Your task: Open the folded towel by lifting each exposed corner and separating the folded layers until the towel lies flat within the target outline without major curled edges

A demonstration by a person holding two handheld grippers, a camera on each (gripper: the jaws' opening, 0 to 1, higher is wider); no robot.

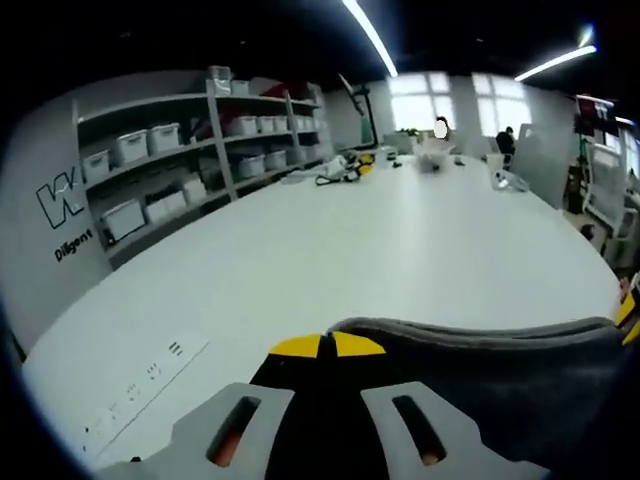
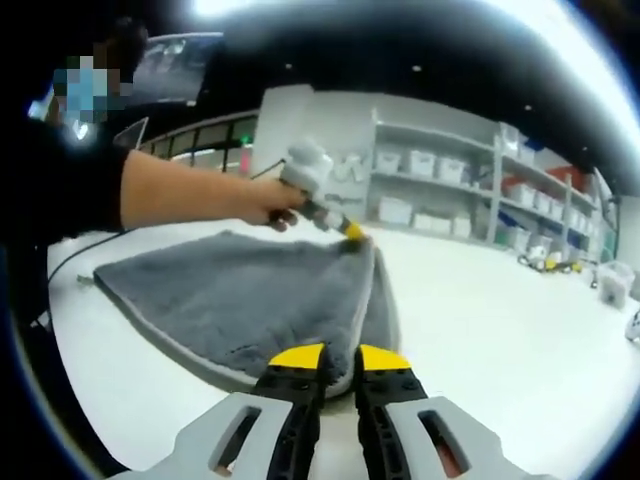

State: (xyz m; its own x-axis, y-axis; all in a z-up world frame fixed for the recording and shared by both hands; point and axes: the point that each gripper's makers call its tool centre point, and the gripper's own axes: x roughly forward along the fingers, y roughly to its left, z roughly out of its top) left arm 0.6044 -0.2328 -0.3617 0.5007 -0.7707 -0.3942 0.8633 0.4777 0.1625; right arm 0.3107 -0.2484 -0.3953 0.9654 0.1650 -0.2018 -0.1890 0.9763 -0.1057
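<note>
A grey towel (image 2: 250, 300) lies on a white surface (image 2: 480, 320). Both the left gripper (image 1: 328, 345) and the right gripper (image 2: 340, 356) have their jaws pinched on the towel's edge.

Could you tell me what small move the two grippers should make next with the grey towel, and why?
Probably draw them apart. The left gripper pinches the far corner of the grey towel and the right gripper its near edge, yet a fold still sags between them above the white table.
</note>
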